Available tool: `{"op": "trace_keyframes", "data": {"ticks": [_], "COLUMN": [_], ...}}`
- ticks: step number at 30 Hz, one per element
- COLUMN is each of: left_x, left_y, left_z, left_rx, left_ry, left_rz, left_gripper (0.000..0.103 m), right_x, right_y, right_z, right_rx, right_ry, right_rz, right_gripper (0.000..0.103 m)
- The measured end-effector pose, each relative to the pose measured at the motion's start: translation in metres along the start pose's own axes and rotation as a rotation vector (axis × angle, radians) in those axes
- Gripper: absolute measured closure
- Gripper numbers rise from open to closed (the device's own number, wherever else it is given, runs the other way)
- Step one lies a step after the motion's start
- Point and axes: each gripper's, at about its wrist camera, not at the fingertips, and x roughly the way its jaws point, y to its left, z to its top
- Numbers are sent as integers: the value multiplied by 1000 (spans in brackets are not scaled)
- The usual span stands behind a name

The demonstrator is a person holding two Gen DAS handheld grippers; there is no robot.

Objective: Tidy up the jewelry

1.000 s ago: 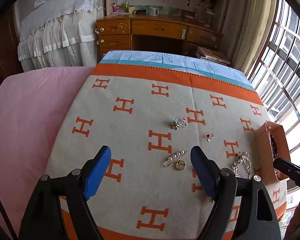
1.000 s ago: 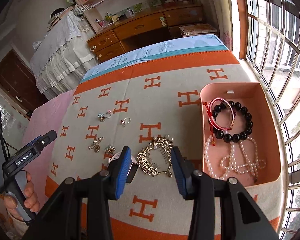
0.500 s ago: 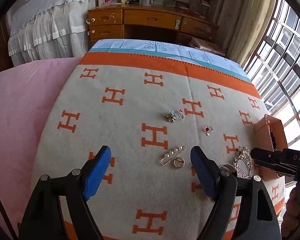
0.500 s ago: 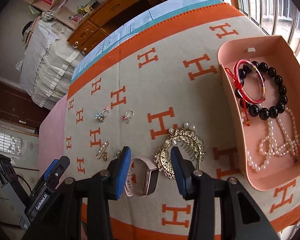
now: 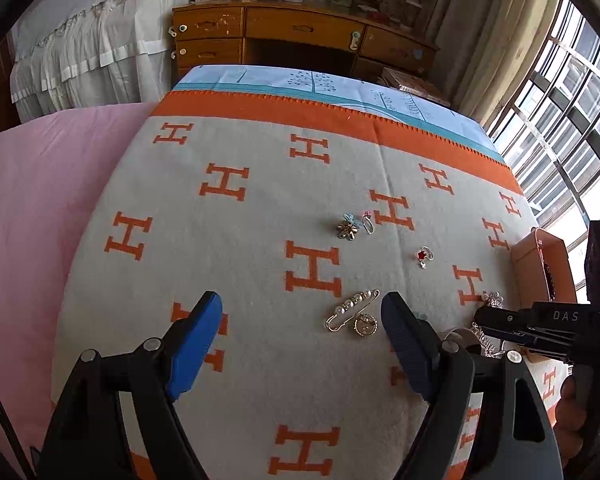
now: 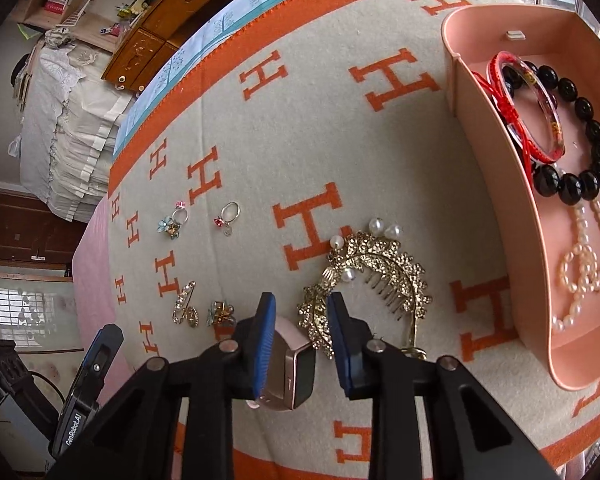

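My right gripper (image 6: 302, 336) is open and low over the blanket. A pink-strapped smartwatch (image 6: 290, 372) lies between its fingers, against the left one. A gold pearl hair comb (image 6: 374, 270) lies just ahead and to the right. The pink jewelry box (image 6: 496, 184) at right holds a black bead bracelet (image 6: 584, 152), a red bangle (image 6: 532, 120) and a pearl necklace (image 6: 588, 264). My left gripper (image 5: 300, 340) is open and empty above the blanket, with a pearl safety pin (image 5: 350, 310) and a gold round charm (image 5: 365, 326) just inside its right finger.
Two rings (image 5: 423, 256) (image 5: 367, 224) and a flower brooch (image 5: 348, 230) lie farther out on the orange-H blanket (image 5: 240, 248). Another flower brooch (image 6: 220, 312) sits by the pin. A wooden desk (image 5: 300, 40) stands beyond the bed; windows (image 5: 572, 120) are to the right.
My right gripper has dropped and shifted left from over the hair comb to straddle the smartwatch. My left gripper has drifted slightly lower and forward, still open.
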Motion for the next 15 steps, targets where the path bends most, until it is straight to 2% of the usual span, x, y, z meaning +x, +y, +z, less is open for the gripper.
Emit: {"op": "trace_keyframes", "data": {"ticks": [7, 12, 15], "left_x": [3, 7, 9], "left_y": [3, 2, 1], "left_z": [0, 1, 2], "left_rx": [-4, 6, 11], "left_ry": [6, 12, 17], "left_rz": [-3, -1, 1], "left_gripper": [23, 23, 23], "right_x": [0, -1, 0], "right_y": [-3, 0, 0], "right_z": [6, 7, 7], "right_rx": [40, 22, -8], "right_ry": [-20, -40, -61], "right_rz": [-17, -49, -71], "right_gripper": [76, 77, 88]}}
